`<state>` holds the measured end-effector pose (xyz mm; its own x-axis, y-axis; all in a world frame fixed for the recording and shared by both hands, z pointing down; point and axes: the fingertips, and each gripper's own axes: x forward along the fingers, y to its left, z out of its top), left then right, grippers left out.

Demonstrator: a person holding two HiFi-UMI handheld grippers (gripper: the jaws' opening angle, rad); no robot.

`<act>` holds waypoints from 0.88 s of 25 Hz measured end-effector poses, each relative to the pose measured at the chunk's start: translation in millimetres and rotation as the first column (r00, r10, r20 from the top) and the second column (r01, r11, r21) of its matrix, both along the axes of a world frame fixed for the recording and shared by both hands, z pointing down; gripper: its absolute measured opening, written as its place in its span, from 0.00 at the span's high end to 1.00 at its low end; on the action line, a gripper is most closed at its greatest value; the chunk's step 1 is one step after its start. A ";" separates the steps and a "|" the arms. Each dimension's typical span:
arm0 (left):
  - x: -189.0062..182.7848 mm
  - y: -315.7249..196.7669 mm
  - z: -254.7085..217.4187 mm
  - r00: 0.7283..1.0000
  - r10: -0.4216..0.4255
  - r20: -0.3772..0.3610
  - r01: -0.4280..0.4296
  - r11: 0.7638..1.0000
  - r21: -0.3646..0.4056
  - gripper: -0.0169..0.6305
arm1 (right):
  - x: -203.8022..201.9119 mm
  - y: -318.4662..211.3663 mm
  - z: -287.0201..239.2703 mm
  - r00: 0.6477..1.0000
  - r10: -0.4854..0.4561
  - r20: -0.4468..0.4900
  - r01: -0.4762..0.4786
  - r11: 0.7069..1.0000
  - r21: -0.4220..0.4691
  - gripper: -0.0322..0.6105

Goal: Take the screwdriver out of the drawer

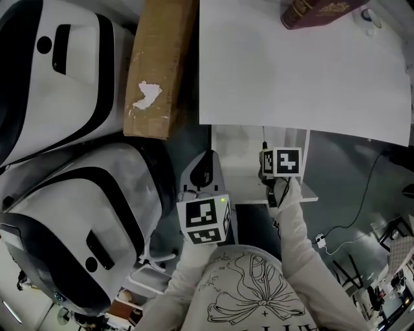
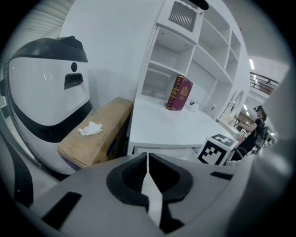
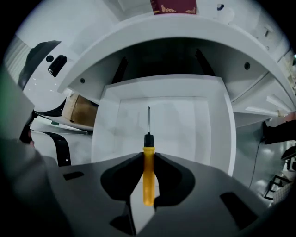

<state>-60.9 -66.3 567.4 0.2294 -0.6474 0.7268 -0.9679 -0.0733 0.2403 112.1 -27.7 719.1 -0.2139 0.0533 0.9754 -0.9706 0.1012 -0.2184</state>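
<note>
Right hand-held gripper (image 3: 148, 159) is clamping the screwdriver (image 3: 148, 141), seemingly clear of the drawer (image 3: 203, 125) beneath it; left hand-held gripper (image 2: 147, 159) is idling shut, empty.

The desk (image 3: 175, 41) partly overhangs the open drawer (image 3: 185, 125).

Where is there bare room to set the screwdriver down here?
The white desk top is bare from its front edge back to the maroon book. The open white drawer is bare too, beneath the yellow-handled screwdriver. Crowded: left of the desk, the brown cardboard box and white-and-black machine shells.
</note>
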 end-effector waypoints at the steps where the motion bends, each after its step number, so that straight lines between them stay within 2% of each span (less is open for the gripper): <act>1: -0.3 -0.5 -6.2 1.000 0.000 -0.002 0.000 1.000 0.011 0.96 | -0.7 0.9 -7.0 1.000 -0.007 0.005 0.007 1.000 0.004 0.84; 9: 0.4 -7.5 -59.9 1.000 0.008 -0.016 -0.006 0.994 0.113 0.96 | -10.3 2.3 -72.0 0.999 -0.023 0.046 0.019 0.995 0.093 0.84; 14: 2.1 -16.1 -99.0 1.000 0.012 -0.021 -0.008 0.982 0.190 0.96 | -16.2 -1.7 -114.7 0.997 -0.037 0.070 0.025 0.986 0.166 0.84; 22: 5.7 -21.0 -149.4 1.000 0.010 -0.012 -0.006 0.958 0.287 0.96 | -15.0 -22.9 -178.0 0.995 -0.041 0.094 0.010 0.951 0.309 0.84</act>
<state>-55.1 -87.2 418.0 0.2443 -0.8260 0.5080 -0.9638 -0.1491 0.2210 97.1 -50.5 541.1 -0.3114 -0.2391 0.9197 -0.9423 0.2026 -0.2664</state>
